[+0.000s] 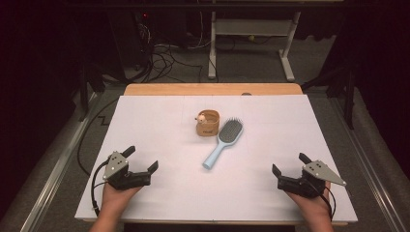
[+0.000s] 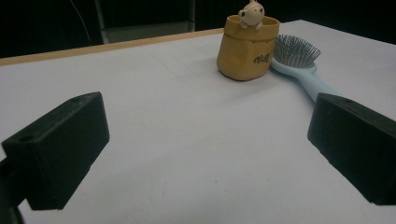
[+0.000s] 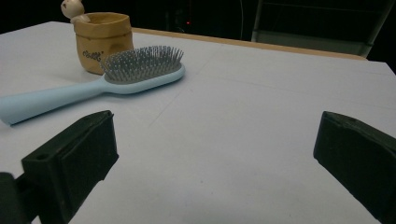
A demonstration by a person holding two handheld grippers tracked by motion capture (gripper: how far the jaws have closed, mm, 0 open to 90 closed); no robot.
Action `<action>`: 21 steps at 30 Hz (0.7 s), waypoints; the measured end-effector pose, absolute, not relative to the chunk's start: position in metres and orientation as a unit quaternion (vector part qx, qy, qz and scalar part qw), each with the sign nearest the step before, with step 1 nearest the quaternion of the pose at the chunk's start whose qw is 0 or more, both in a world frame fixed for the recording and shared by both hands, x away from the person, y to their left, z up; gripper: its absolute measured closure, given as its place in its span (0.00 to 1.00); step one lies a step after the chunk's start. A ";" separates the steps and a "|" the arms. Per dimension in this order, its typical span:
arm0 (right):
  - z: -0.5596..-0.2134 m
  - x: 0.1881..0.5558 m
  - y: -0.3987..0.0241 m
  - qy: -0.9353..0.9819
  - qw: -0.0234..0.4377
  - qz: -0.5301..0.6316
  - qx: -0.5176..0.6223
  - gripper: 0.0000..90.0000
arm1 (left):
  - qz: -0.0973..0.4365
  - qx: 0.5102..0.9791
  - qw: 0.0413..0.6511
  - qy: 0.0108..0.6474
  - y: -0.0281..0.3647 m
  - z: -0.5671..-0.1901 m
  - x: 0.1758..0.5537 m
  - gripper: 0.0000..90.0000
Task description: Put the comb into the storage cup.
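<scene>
Counter: a white sheet (image 1: pixel 169 159) covers the counter, and a strip of bare wood (image 1: pixel 212 89) shows along its far edge.
Landmark: a small tan pot (image 1: pixel 209 123) stands upright near the middle of the counter, a little toward the far side, with dark lettering on its wall.
Figure: a pale little animal figure (image 1: pixel 201 116) sits on the pot's rim; in the left gripper view it peeks over the top edge (image 2: pixel 251 13).
Hairbrush: a light blue hairbrush (image 1: pixel 222 144) lies flat just beside the pot, on its right as seen from the person's side, bristles up. Its head (image 1: pixel 230 129) is close against the pot's wall; whether they touch cannot be told. Its handle runs away from the pot toward the person, slanting left.
Left claw: the left claw (image 1: pixel 142 158) rests low on the sheet, well apart from the pot, nearer the person and to the pot's left. Its two black jaws are spread wide with only bare sheet between them. A hand (image 1: pixel 114 195) holds it from below.
Right claw: the right claw (image 1: pixel 290 164) sits well apart from the pot, nearer the person and to the pot's right. Its jaws stand wide apart and grip nothing. A hand (image 1: pixel 314 205) holds it.
Behind the pot: past the counter's far edge, a white frame (image 1: pixel 251 43) stands on the floor among dark cables (image 1: pixel 164 60).
</scene>
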State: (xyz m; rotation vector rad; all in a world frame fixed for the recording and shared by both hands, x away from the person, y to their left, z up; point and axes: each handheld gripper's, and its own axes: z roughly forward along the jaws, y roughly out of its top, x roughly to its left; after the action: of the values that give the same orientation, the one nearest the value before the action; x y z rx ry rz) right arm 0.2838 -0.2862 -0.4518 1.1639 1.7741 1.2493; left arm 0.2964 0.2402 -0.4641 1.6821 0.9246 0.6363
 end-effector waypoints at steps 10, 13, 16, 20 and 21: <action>-0.452 0.284 -0.285 0.683 0.331 0.475 0.444 0.00 | 0.258 0.714 0.531 0.377 0.236 -0.465 0.296 0.01; -0.453 0.284 -0.284 0.686 0.329 0.472 0.445 0.00 | 0.240 0.718 0.532 0.378 0.234 -0.464 0.296 0.01; -0.454 0.283 -0.283 0.692 0.329 0.472 0.436 0.01 | 0.230 0.722 0.532 0.379 0.233 -0.464 0.297 0.02; -0.454 0.284 -0.282 0.696 0.325 0.470 0.435 0.03 | 0.234 0.722 0.538 0.366 0.232 -0.464 0.296 0.03; -0.454 0.284 -0.281 0.698 0.324 0.469 0.434 0.03 | 0.235 0.723 0.537 0.364 0.231 -0.464 0.296 0.04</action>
State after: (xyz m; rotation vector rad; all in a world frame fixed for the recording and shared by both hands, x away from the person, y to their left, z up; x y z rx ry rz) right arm 0.2839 -0.2813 -0.4542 1.1377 1.8301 1.2313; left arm 0.2959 0.2315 -0.4637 1.7213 0.8669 0.5604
